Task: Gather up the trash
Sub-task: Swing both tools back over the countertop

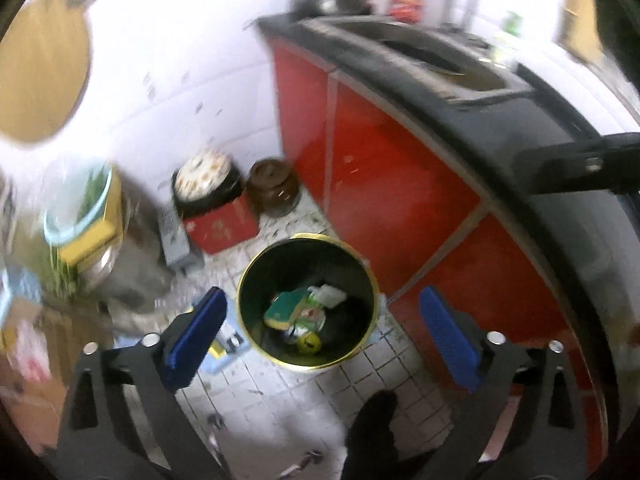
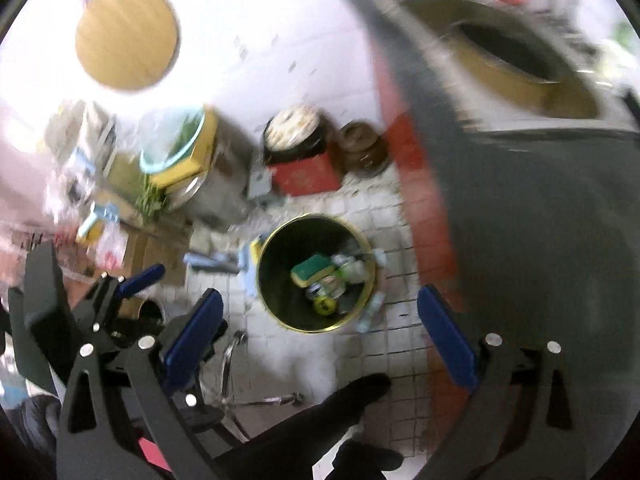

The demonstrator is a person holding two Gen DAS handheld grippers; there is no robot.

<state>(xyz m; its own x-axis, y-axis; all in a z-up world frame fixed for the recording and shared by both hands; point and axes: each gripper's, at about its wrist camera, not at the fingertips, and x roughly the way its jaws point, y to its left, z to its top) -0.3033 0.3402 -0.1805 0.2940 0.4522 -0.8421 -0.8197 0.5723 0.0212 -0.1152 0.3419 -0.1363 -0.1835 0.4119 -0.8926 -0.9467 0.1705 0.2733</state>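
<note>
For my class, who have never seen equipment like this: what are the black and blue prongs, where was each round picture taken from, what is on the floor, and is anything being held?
No robot here: a person carries a two-fingered hand-held gripper in each hand, each with a wide-angle camera looking along its blue-padded fingers. One picture comes from the left hand-held gripper, the other from the right hand-held gripper. Both look down at a round black bin with a gold rim on the white tiled floor, beside red cabinet doors. Inside lie a green and yellow sponge and other rubbish. Both stand open and hold nothing.
</note>
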